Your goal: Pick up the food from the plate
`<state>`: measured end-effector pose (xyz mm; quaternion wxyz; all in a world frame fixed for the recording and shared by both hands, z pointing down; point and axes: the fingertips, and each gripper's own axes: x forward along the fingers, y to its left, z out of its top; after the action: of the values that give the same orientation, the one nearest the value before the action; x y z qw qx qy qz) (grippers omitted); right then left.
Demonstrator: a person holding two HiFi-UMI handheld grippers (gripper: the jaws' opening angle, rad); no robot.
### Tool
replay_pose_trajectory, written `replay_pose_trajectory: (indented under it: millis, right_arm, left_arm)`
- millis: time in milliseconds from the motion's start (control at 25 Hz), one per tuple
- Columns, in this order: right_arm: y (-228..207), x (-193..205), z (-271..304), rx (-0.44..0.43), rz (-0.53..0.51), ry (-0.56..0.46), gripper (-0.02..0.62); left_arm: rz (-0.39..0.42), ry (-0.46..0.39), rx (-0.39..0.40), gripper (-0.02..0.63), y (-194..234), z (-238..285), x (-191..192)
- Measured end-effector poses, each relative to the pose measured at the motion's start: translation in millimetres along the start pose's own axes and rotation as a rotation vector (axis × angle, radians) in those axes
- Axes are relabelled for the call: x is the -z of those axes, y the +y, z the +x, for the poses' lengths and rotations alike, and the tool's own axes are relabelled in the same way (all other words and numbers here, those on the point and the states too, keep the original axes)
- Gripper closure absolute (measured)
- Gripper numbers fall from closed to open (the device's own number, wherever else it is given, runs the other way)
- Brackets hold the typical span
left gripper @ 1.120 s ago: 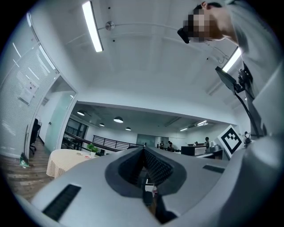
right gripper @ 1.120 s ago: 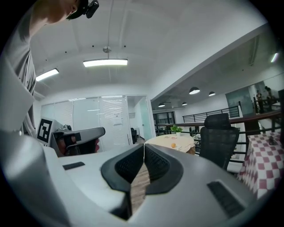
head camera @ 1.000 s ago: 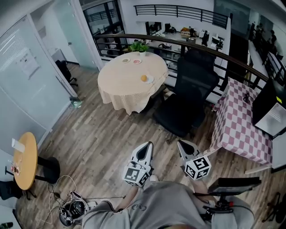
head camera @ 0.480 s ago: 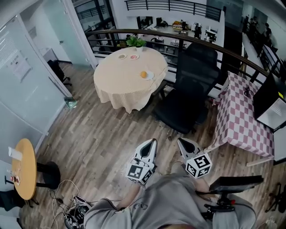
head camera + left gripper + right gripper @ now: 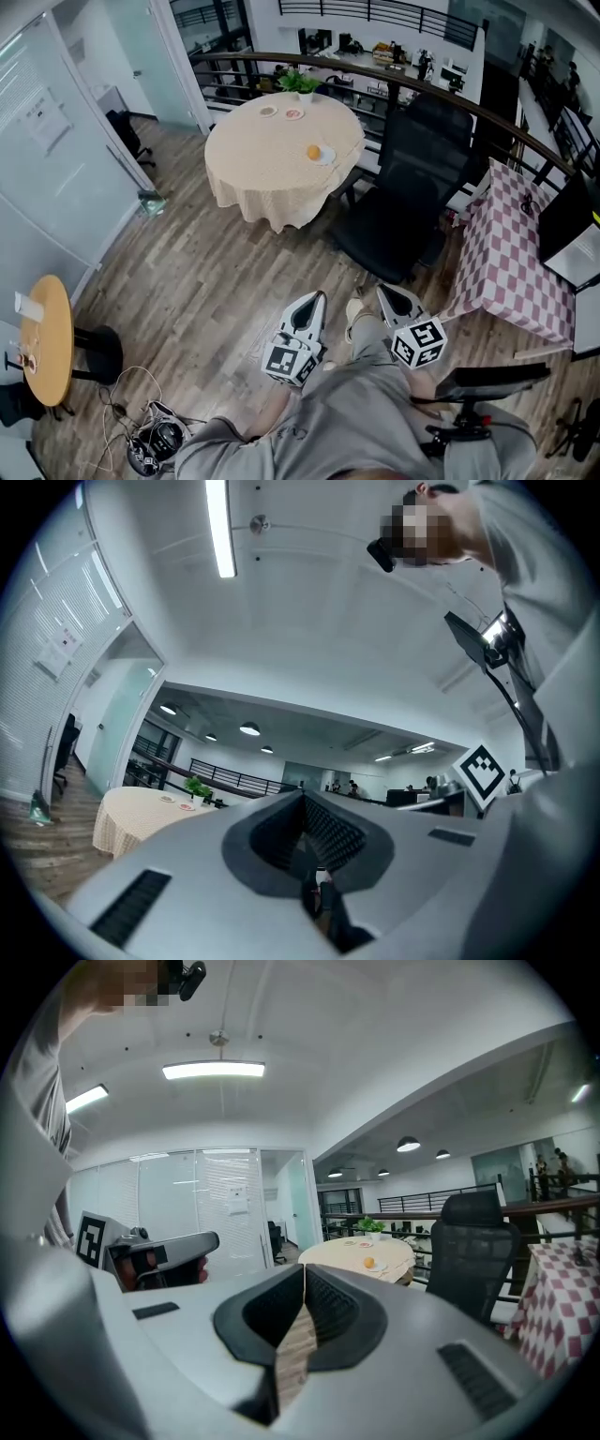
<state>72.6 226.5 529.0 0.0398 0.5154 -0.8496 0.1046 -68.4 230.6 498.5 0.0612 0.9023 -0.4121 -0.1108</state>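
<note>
On round table (image 5: pixel 262 164): small round orange food (image 5: pixel 313 151) on white plate (image 5: pixel 328 157); left claw (image 5: pixel 317 297), right claw (image 5: pixel 385 293) closed, empty

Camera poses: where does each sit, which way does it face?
Head view: on the person's head, looking steeply down; grey shirt, left claw, right claw show.
Left gripper view: on left claw, aimed along shut jaws at ceiling; shirt shows.
Right gripper view: on right claw, aimed along shut jaws at round beige-clothed table; shirt shows.
Shared: that table, in all three.

Matt wood-plank floor (image 5: pixel 206 281), cream cloth-draped table (image 5: pixel 262 164), black mesh chair (image 5: pixel 412 178)
</note>
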Motion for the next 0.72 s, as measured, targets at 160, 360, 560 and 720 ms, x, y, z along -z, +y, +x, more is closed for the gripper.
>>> replay_pose_trajectory:
  millis: [160, 360, 560, 720]
  right_arm:
    - [9, -4, 27, -0.063, -0.013, -0.003, 0.58]
    - [7, -12, 64, -0.098, -0.012, -0.009, 0.58]
    - [6, -9, 107, -0.15, -0.014, 0.006, 0.58]
    - [-1, -11, 142, -0.177, -0.007, 0.016, 0.58]
  left_arm:
    - [-0.001, 0.008, -0.058, 0.595, 23, -4, 4]
    - [0.013, 0.004, -0.112, 0.595, 55, -1, 0]
    - [0.032, -0.017, -0.172, 0.595, 93, 10, -3]
    - [0.021, -0.007, -0.213, 0.595, 122, 25, 2]
